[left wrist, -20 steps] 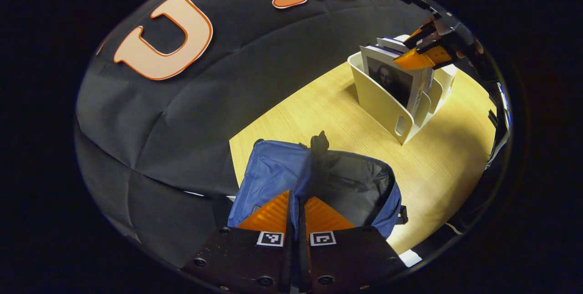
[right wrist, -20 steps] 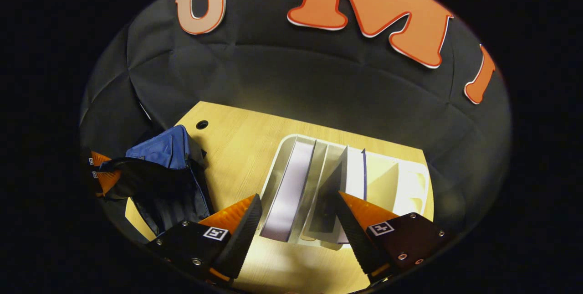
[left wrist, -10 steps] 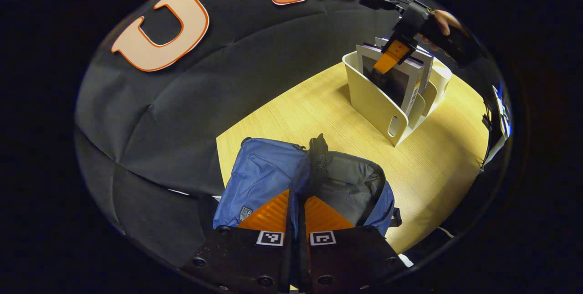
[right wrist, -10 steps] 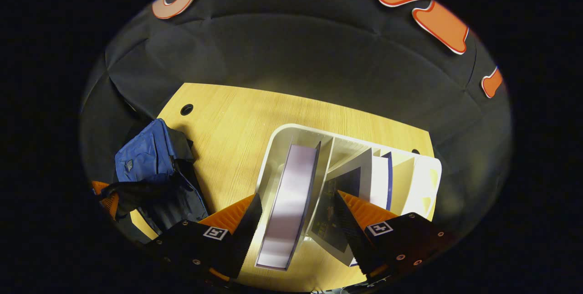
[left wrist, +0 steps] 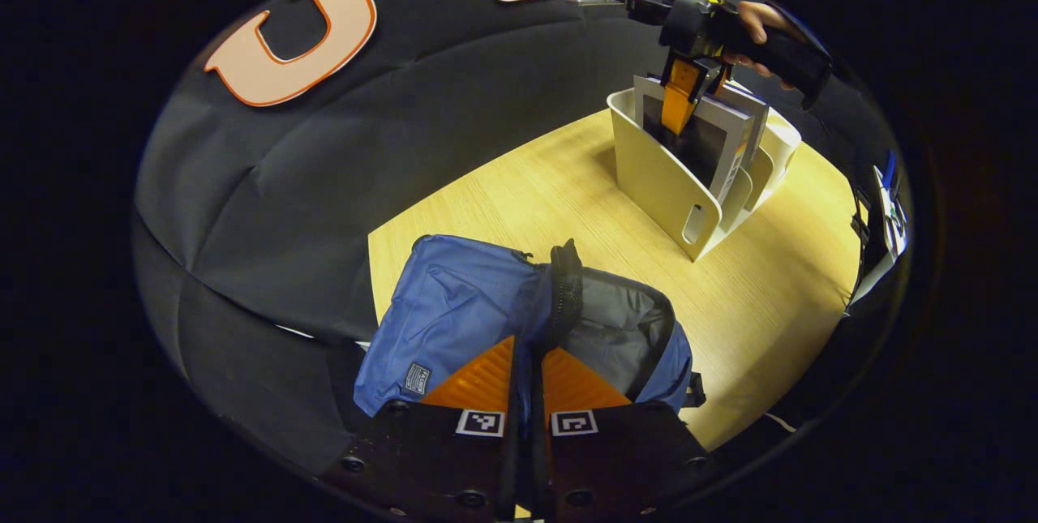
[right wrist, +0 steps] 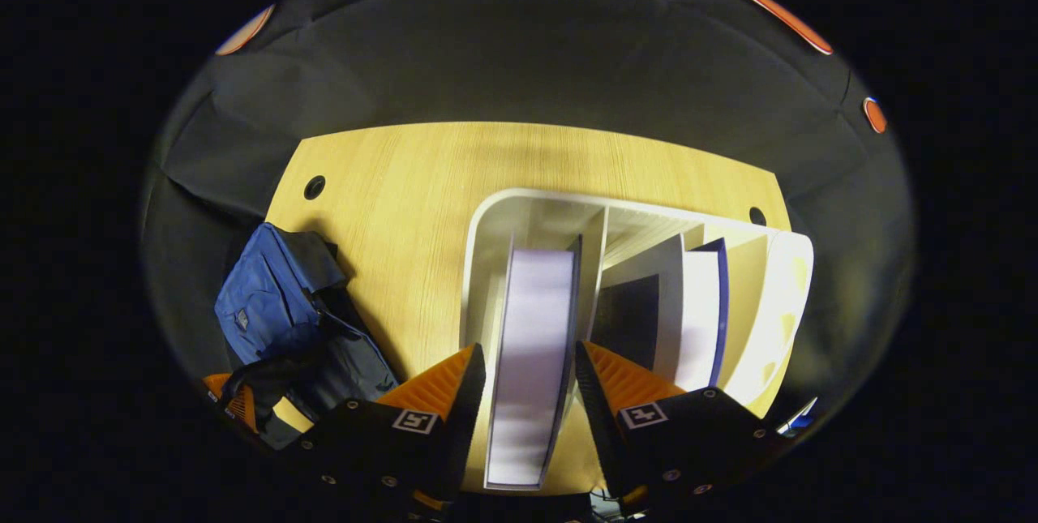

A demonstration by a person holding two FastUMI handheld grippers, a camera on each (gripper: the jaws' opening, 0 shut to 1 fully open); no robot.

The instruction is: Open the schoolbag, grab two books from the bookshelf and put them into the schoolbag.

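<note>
My left tool (left wrist: 527, 361) is pinched shut on the rim of the blue bag (left wrist: 454, 304), and the bag gapes open on the tabletop (left wrist: 584, 207). My right tool (right wrist: 529, 369) is over the white shelf (right wrist: 486, 231), well apart from the bag. Its fingers are apart, one on each side of the first book (right wrist: 535, 320). I cannot tell if they touch it. A second book (right wrist: 697, 304) stands in the next slot.
</note>
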